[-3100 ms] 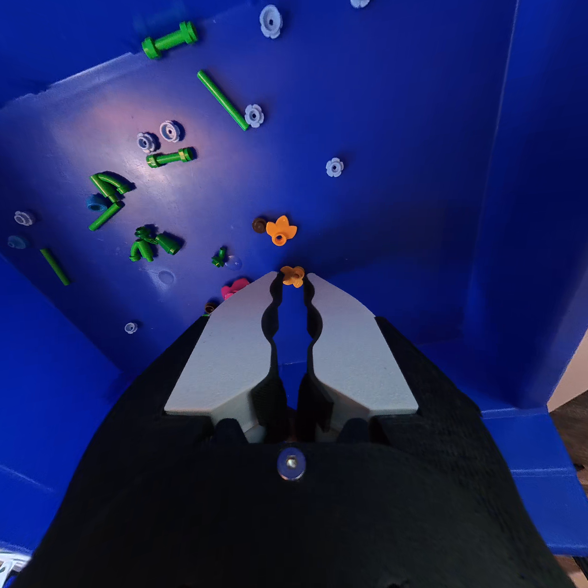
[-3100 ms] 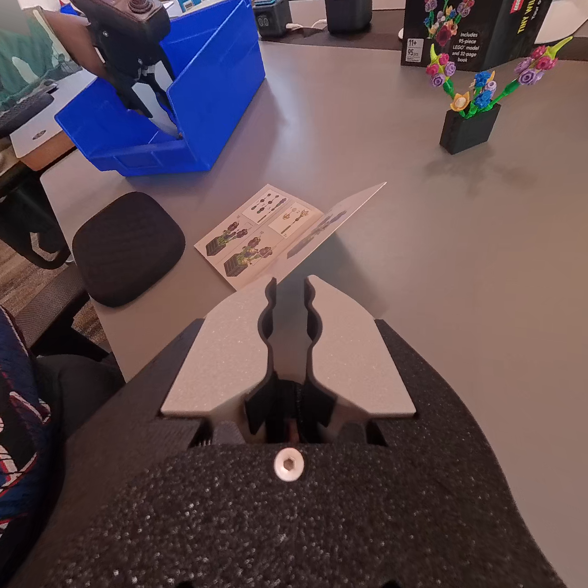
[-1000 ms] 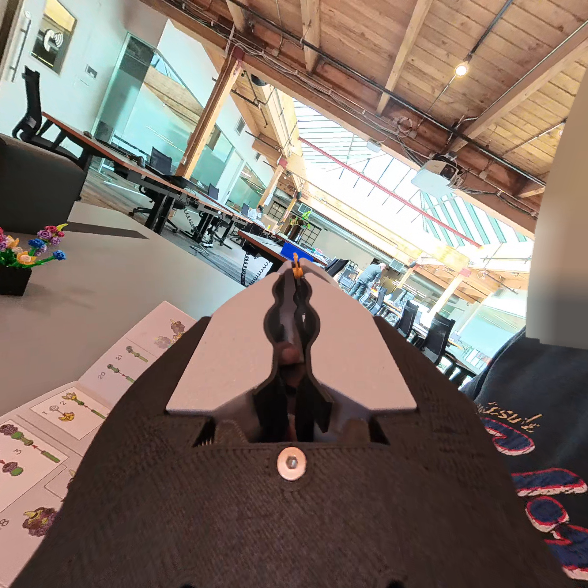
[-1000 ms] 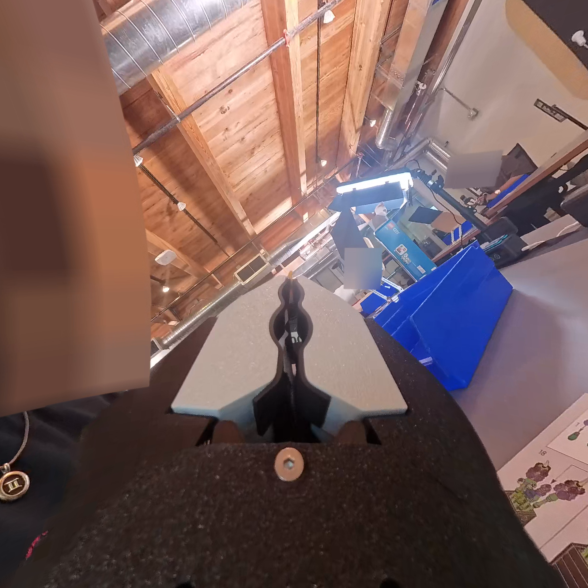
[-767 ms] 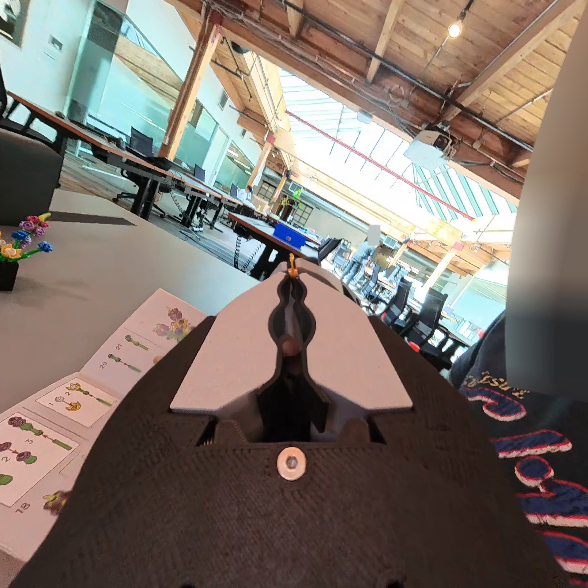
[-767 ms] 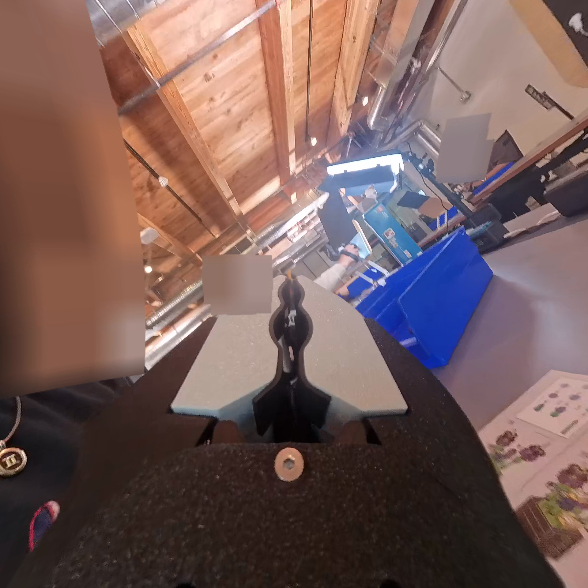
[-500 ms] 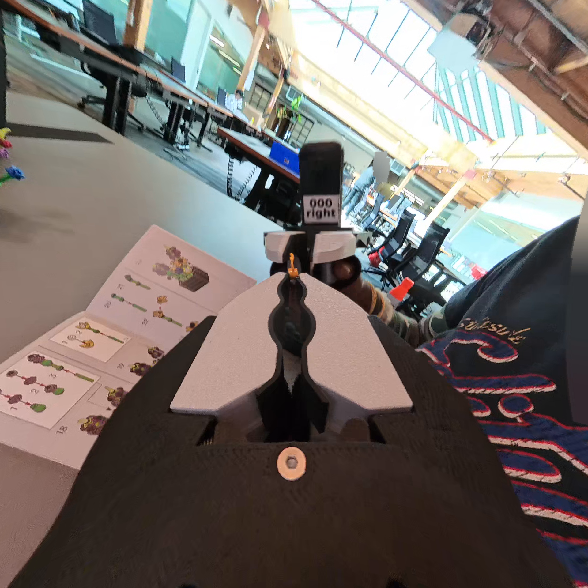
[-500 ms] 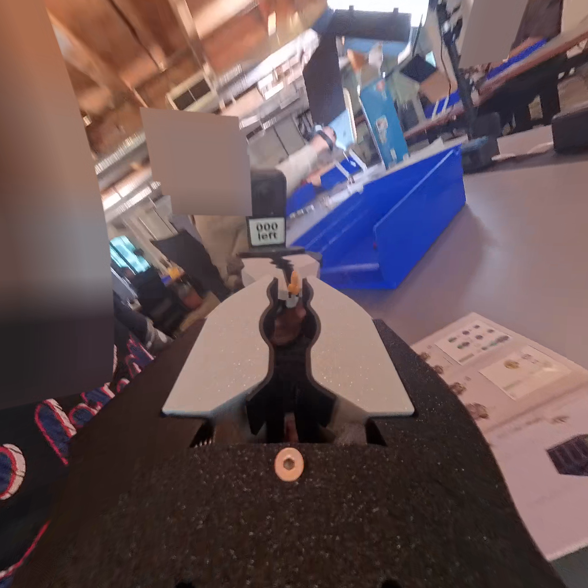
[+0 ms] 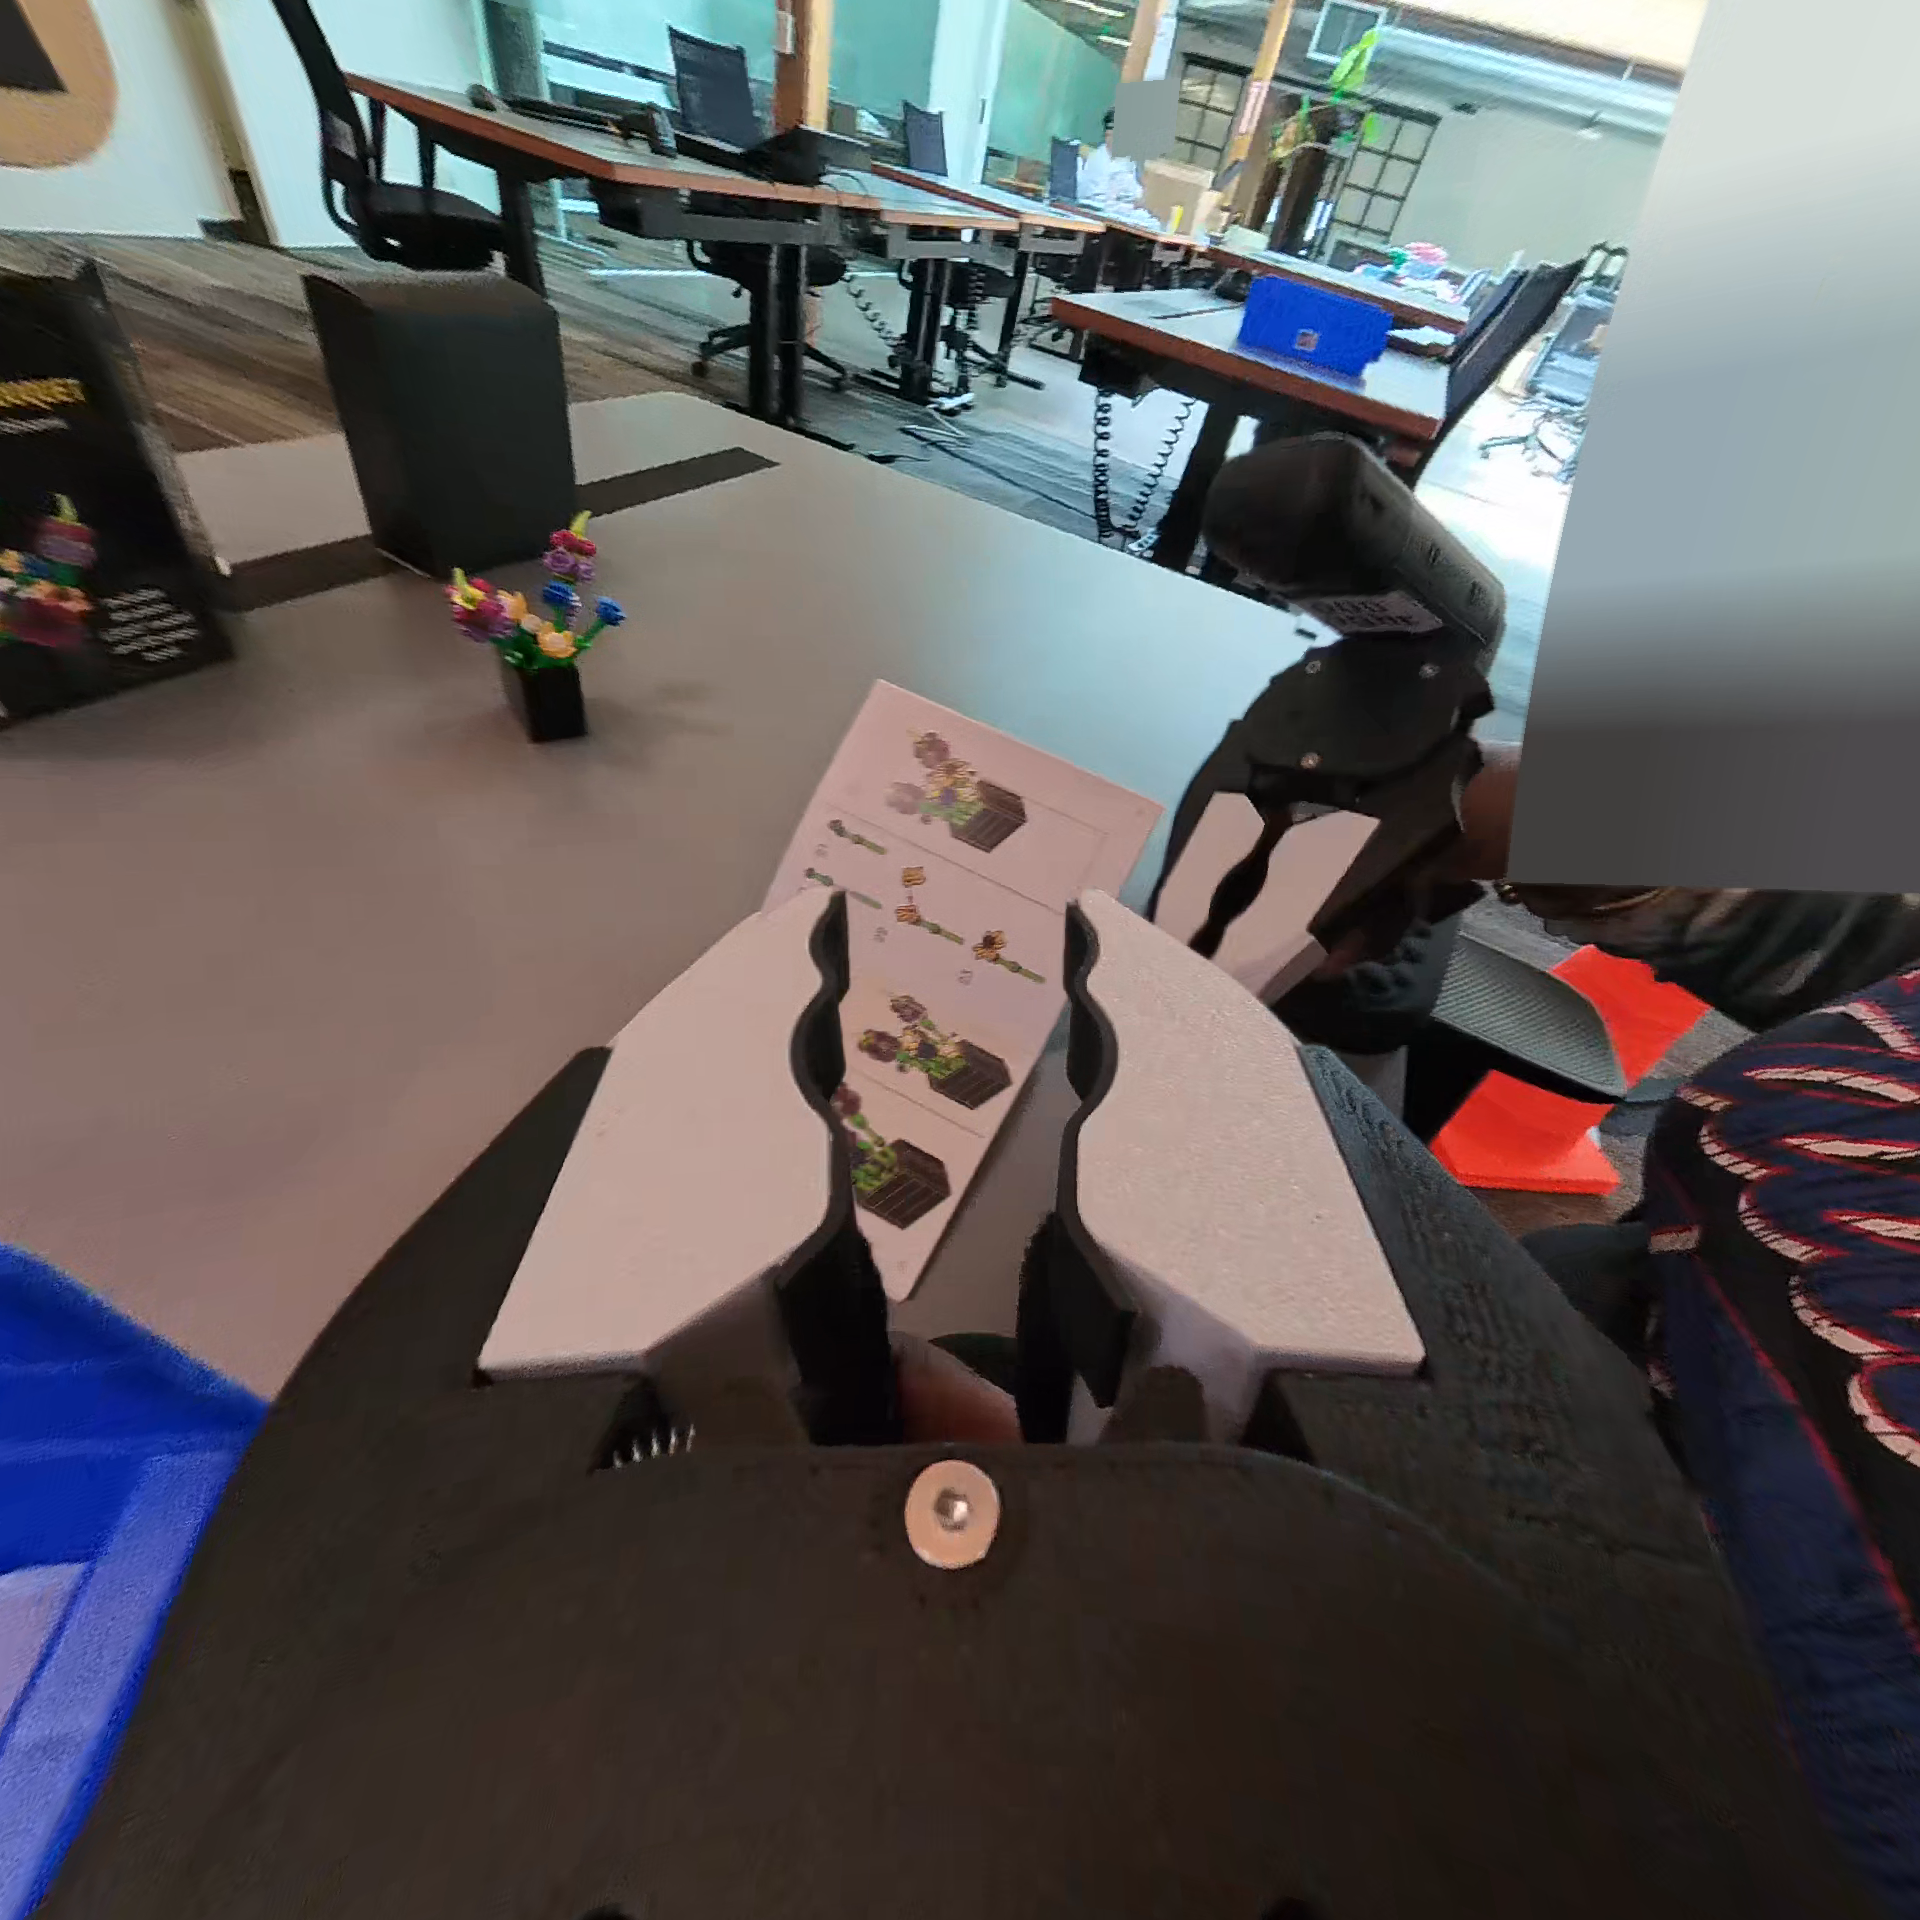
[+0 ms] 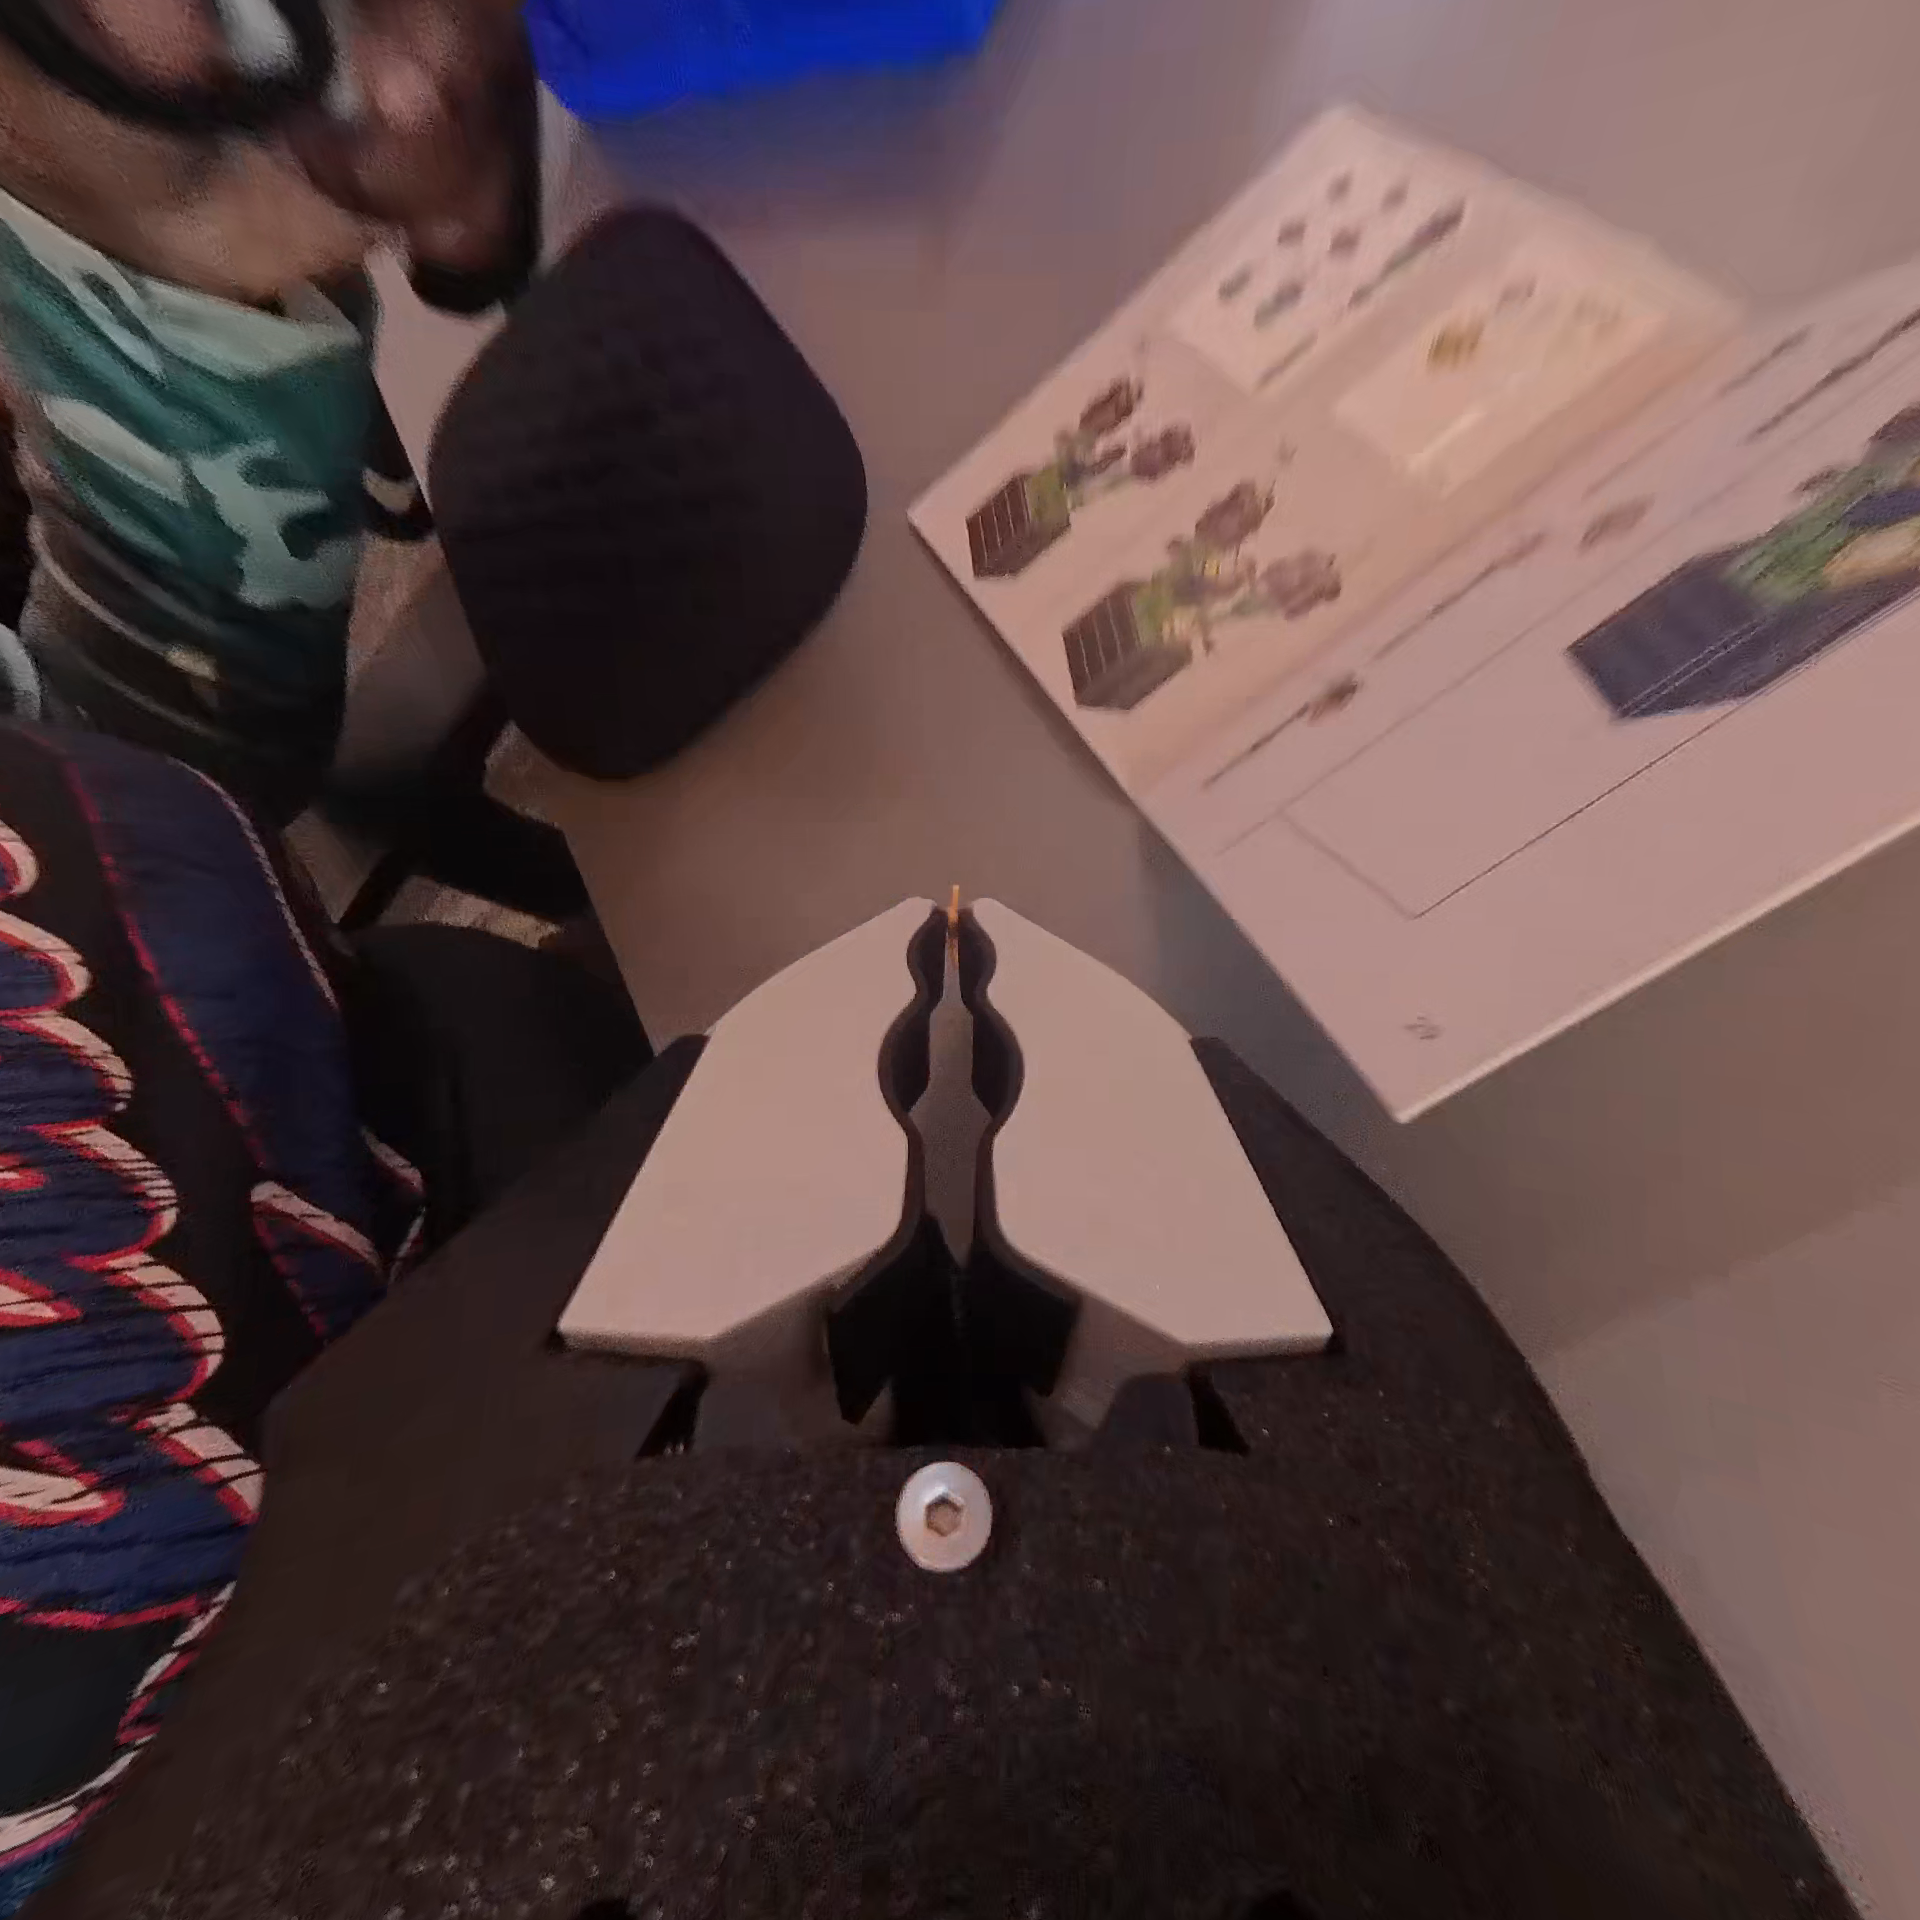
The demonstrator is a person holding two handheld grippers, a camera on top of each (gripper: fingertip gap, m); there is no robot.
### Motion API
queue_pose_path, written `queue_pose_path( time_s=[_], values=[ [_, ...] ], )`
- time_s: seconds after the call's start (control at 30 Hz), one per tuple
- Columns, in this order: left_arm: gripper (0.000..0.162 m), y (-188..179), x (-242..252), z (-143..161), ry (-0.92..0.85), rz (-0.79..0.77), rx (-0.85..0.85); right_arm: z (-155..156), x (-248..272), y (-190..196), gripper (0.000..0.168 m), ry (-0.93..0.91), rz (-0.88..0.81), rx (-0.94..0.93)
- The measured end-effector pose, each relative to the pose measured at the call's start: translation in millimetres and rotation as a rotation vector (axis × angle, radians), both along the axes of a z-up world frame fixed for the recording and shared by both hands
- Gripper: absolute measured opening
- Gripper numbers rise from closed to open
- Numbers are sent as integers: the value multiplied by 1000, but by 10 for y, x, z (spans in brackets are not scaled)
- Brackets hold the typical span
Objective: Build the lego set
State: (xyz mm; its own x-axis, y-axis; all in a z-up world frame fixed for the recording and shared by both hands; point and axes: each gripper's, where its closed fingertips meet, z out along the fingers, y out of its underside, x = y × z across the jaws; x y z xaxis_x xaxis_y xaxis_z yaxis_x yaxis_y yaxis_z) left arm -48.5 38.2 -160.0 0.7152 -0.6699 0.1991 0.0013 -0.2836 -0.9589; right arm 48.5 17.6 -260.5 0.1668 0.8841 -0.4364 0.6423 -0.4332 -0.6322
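- The left gripper is hanging over the grey table — jaws spread, nothing between them.
- An open booklet is lying below it.
- The right gripper is hovering beside it.
- A flower model is standing farther off.

Writing is seen on four things, though none is repeated here. Yellow and white print is carried by the black set box at nine o'clock in the left wrist view. Small step numbers are printed on the instruction booklet at the centre; in the right wrist view they are blurred. A white label is borne by the right gripper at two o'clock.
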Motion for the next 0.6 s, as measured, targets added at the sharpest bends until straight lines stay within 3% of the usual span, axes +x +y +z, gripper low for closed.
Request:
queue_pose_path(
  time_s=[0.3,0.6],
  values=[
    [40,-2,-51,-73,53,-2,10,-201,-11,-84,3,-95,28,-55],
    [40,-13,-62,-87,89,-2,18,-188,46,0,8,-97,-11,-27]
  ],
)
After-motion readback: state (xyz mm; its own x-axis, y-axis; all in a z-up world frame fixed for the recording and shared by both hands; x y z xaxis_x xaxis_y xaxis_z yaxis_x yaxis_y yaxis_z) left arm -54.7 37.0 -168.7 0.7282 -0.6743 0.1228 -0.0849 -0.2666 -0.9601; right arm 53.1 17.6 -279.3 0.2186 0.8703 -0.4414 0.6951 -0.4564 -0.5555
